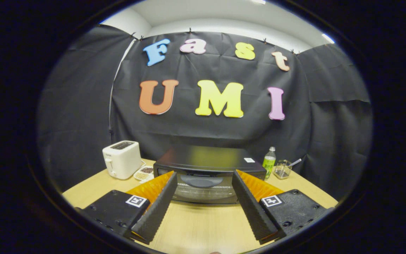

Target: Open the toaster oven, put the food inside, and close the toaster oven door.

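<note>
Fingers spread wide, empty, toaster oven ahead, door closed.

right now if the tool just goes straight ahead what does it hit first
Most likely the closed door of the toaster oven, which sits just beyond the open tool and in line with its gap. Only bare table lies between; depth is hard to judge.
</note>
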A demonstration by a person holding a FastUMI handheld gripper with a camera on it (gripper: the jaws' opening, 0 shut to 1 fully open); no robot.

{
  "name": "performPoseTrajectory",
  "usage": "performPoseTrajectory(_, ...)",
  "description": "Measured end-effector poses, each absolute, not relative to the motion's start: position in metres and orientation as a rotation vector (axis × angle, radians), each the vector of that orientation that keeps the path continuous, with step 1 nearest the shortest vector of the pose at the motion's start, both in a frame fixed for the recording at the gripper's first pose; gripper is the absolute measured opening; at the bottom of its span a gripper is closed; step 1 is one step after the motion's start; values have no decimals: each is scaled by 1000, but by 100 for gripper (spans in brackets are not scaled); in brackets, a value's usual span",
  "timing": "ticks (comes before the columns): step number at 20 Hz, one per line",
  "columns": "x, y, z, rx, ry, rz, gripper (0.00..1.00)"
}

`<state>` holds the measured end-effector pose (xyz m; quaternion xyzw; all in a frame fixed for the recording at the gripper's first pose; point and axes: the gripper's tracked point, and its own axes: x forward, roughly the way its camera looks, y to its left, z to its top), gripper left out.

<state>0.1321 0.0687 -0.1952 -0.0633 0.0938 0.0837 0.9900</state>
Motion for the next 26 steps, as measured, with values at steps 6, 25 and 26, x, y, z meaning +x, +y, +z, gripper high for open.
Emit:
performPoseTrajectory(6,89,52,-116,-65,106,164,100)
performPoseTrajectory(25,-7,-10,15,-65,-150,162,100)
performPoseTrajectory(26,-6,-9,10,-70,-135,164,100)
